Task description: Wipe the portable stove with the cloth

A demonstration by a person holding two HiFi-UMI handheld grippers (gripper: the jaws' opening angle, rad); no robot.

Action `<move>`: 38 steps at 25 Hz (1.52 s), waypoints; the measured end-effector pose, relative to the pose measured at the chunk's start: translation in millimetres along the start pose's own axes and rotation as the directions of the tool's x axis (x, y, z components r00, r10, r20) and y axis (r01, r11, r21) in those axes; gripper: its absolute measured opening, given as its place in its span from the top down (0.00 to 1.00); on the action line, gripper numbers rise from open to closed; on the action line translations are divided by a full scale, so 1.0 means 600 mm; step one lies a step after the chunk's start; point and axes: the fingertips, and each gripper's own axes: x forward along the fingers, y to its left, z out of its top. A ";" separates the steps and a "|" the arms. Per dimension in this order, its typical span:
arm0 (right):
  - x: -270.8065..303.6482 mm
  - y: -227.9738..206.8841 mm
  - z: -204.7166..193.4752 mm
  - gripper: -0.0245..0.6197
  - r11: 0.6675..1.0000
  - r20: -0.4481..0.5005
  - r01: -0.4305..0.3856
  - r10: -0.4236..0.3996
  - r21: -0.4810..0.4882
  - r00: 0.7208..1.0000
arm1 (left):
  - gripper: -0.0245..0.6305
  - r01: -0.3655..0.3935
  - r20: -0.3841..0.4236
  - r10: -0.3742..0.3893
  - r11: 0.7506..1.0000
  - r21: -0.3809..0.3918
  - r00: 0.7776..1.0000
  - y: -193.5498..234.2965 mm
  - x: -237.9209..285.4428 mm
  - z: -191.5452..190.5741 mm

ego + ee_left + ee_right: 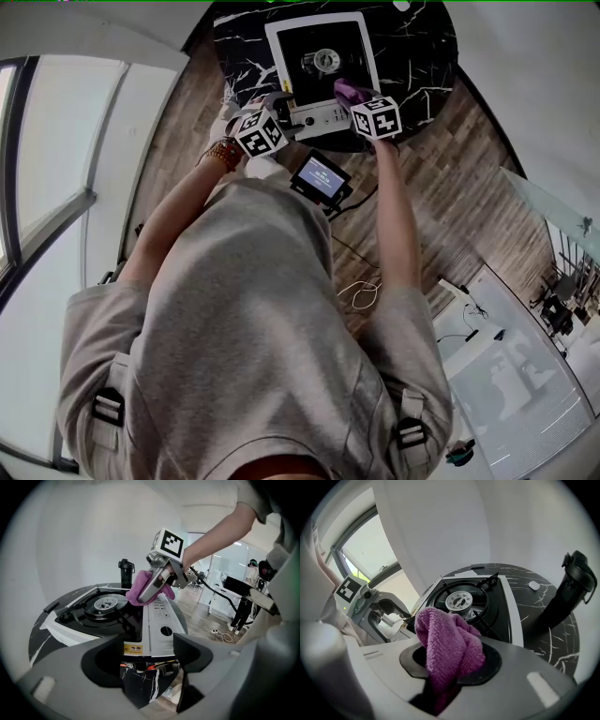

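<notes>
The portable stove [281, 37], white-rimmed with a black top and a round burner [324, 61], sits on a round black marble table [427, 56]. My right gripper [349, 94] is shut on a purple cloth [450, 651], which rests on the near right part of the stove's top, by the white control panel [159, 616]. The cloth [137, 590] bulges out around the jaws. My left gripper [146, 656] is open at the stove's near left corner, and that corner lies between its spread jaws. The right gripper view shows the left gripper [401, 618] at the stove's edge.
A tall black bottle [569, 588] stands on the table beyond the stove, also in the left gripper view [125, 573]. A small white object [533, 586] lies near it. A device with a lit screen [321, 176] hangs at my waist, with cables [361, 292] on the wooden floor.
</notes>
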 end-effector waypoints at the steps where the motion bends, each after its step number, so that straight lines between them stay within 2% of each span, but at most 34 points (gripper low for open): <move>1: 0.001 0.004 0.000 0.76 1.000 -0.001 -0.005 0.005 -0.001 1.000 | 0.49 -0.001 0.000 0.001 1.000 -0.001 1.000 0.000 0.000 0.000; 17: 0.027 0.069 0.013 0.76 0.994 -0.023 -0.094 0.093 -0.049 0.995 | 0.49 -0.006 -0.011 0.006 1.000 -0.012 1.000 0.000 -0.001 0.001; 26: 0.034 0.081 0.020 0.76 0.990 -0.033 -0.130 0.129 -0.048 0.991 | 0.49 -0.010 -0.014 0.010 1.000 -0.013 1.000 0.000 -0.001 0.001; 33: 0.043 0.096 0.029 0.76 0.989 -0.007 -0.141 0.141 -0.042 0.990 | 0.49 -0.011 -0.022 0.010 1.000 -0.011 1.000 0.001 -0.002 0.001; 38: 0.040 0.100 0.029 0.75 0.991 0.031 -0.115 0.117 -0.062 0.993 | 0.49 -0.005 -0.019 0.005 1.000 -0.006 1.000 0.001 0.000 0.002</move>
